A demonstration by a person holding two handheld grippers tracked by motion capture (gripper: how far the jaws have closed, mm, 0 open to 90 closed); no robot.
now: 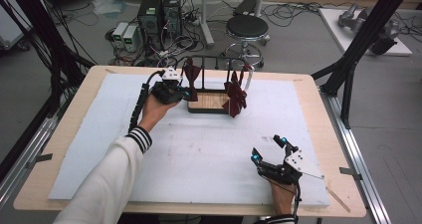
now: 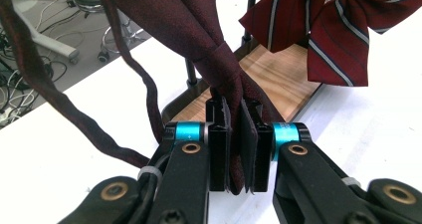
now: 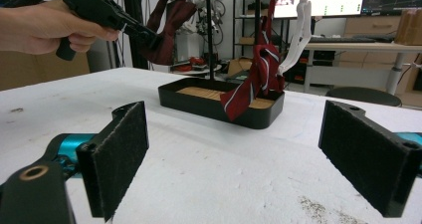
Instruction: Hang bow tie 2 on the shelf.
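We see left arm, white sleeve, reaching from bottom left up to frame centre, left gripper (image 1: 185, 92) level at rack's (image 1: 209, 104) left end. Jaws clamped on dark red tie (image 2: 219, 69); cloth runs up from between pads (image 2: 217, 149) toward upper left, hanging off rack bar. Striped bow tie (image 1: 235, 97) hangs at rack's right side. Lower right we see right hand low on white mat (image 1: 199, 149), right gripper (image 1: 268, 149) jaws wide apart, holding nothing, well apart from rack.
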